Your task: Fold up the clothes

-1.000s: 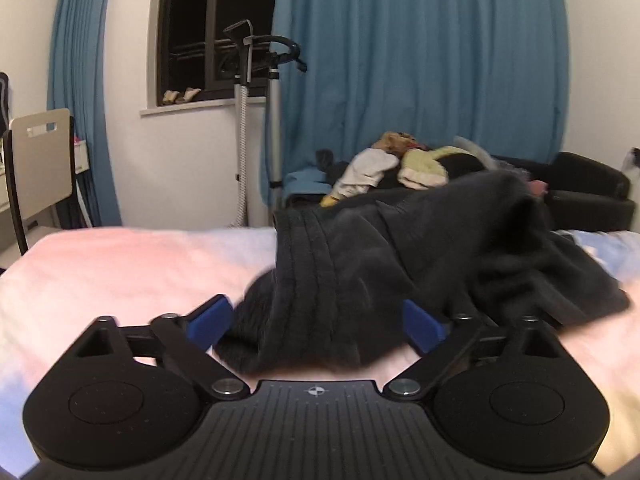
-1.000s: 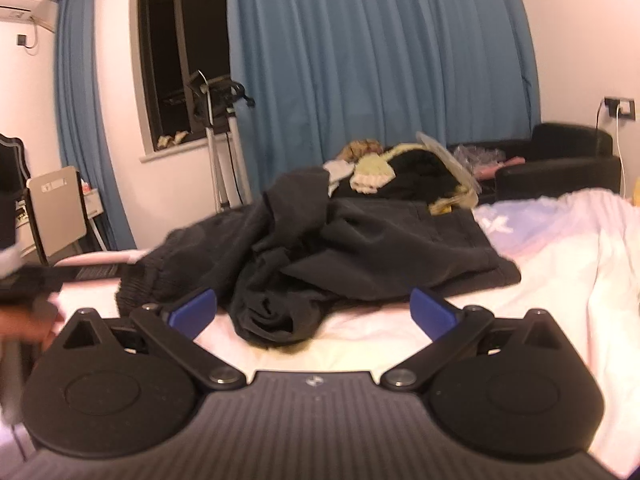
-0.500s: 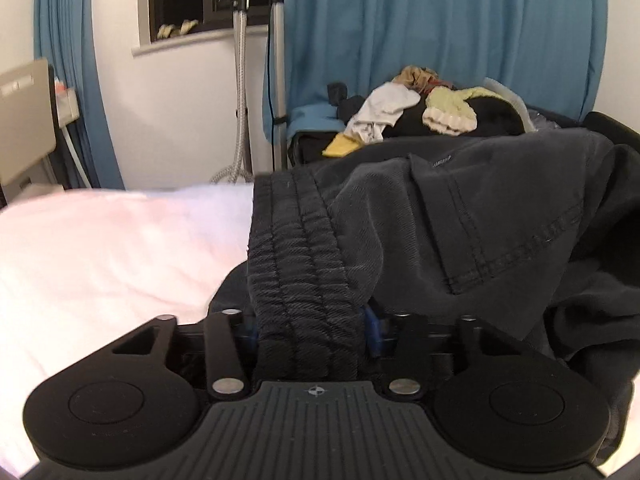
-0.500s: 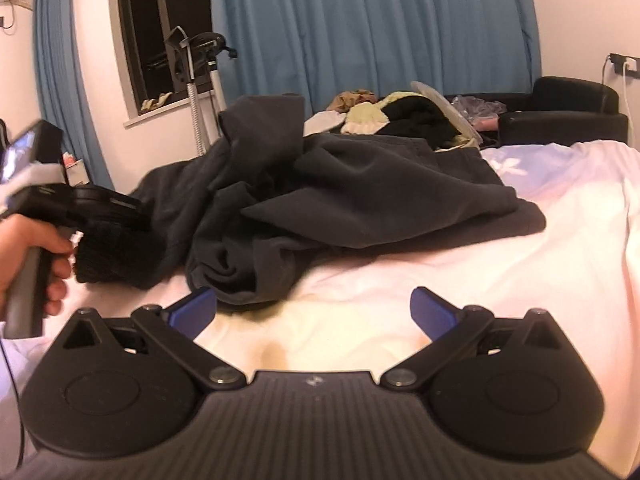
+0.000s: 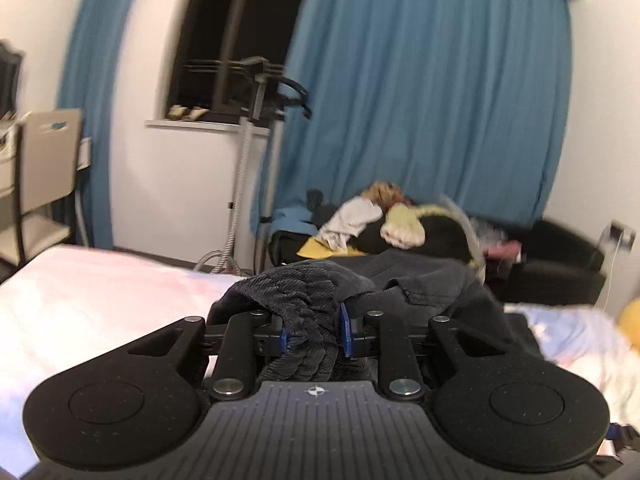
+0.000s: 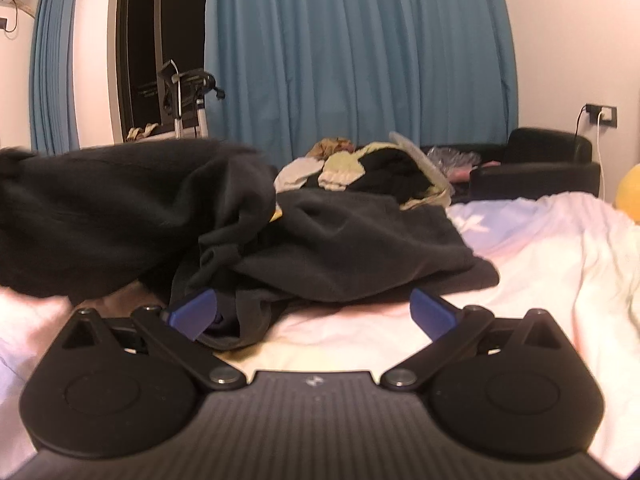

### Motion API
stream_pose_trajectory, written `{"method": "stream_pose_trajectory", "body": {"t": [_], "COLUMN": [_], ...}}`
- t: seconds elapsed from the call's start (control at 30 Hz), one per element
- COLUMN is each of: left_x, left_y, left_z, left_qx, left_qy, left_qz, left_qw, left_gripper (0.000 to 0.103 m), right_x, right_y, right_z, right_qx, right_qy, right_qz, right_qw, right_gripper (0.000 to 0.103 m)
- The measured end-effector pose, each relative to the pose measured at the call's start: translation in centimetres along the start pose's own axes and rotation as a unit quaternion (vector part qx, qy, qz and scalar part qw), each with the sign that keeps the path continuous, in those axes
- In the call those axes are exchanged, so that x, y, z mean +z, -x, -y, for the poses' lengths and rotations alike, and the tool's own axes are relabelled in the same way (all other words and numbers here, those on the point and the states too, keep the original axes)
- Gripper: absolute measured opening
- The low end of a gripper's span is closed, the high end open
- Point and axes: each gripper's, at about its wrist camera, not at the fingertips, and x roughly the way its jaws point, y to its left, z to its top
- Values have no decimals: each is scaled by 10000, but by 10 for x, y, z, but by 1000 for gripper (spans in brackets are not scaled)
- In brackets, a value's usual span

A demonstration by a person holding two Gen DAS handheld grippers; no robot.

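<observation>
Writing nowhere legible; left claw point(image 5: 313, 330) closing on dark trousers' waistband point(image 5: 308, 300), right claw point(image 6: 312, 312) wide, empty.

The left gripper point(image 5: 312, 330), wide apart a second ago, is closing on the ribbed waistband point(image 5: 304, 300) of the dark trousers point(image 6: 344, 248), now raised off the bed point(image 6: 540, 260). The right gripper point(image 6: 312, 312) sits closer to them.

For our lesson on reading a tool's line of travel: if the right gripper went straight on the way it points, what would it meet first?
Most likely the dark trousers, heaped on the bed just ahead of the open right gripper; depth is hard to judge.
</observation>
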Motion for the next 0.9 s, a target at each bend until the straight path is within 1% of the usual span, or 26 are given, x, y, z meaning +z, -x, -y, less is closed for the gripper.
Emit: {"method": "stream_pose_trajectory", "body": {"t": [0.03,0.13,0.2,0.23,0.3,0.33,0.37,0.4,0.5,0.53,0.57,0.63,0.67,0.7,0.73,0.8,0.83,0.87,0.9], "left_x": [-8,-45,-74,-89,-107,-112,-111,-111,-105,-105,-106,-109,-113,-115,-115,-115,-117,-124,-130], "left_y": [16,49,55,55,54,56,60,65,77,83,91,106,110,114,120,119,114,107,99], "left_z": [-9,-34,-61,-72,-87,-90,-88,-87,-79,-79,-82,-87,-89,-90,-90,-90,-91,-93,-95], "left_qx": [79,349,512,541,563,436,318,211,165,63,20,-69,-155,-321,-515,-937,-1281,-1642,-1982], "left_qy": [58,217,675,856,1144,1355,1396,1427,1339,1402,1517,1745,1852,1960,2083,2351,2615,2990,3345], "left_qz": [20,-165,-498,-627,-794,-836,-791,-748,-666,-614,-577,-504,-464,-410,-345,-286,-372,-512,-652], "left_qw": [10000,9990,9952,9929,9887,9863,9865,9867,9886,9882,9867,9833,9815,9792,9761,9670,9559,9386,9190], "left_gripper": [22,21,21,21,21,21,22,25,36,44,53,62,63,63,63,65,69,72,73], "right_x": [2,8,10,11,13,14,16,17,23,26,29,36,39,40,40,35,31,25,19], "right_y": [4,16,21,23,27,29,30,30,18,11,4,-13,-21,-30,-41,-68,-79,-92,-105], "right_z": [1,3,3,3,2,2,2,3,12,17,20,31,36,43,51,72,81,88,96], "right_qx": [-6,34,101,169,342,434,561,706,1273,1433,1508,1533,1478,1424,1403,1380,1394,1398,1398], "right_qy": [-25,-163,-224,-281,-416,-470,-559,-683,-1245,-1460,-1606,-1867,-2009,-2200,-2469,-3259,-3577,-3865,-4145], "right_qz": [52,127,139,80,19,11,-34,-99,-402,-545,-663,-826,-896,-981,-1103,-1425,-1551,-1687,-1820], "right_qw": [10000,9998,9996,9994,9985,9980,9969,9951,9832,9773,9732,9669,9642,9600,9525,9244,9102,8959,8806], "right_gripper": [103,103,103,103,103,103,103,103,103,103,103,103,103,103,103,103,103,103,103]}}
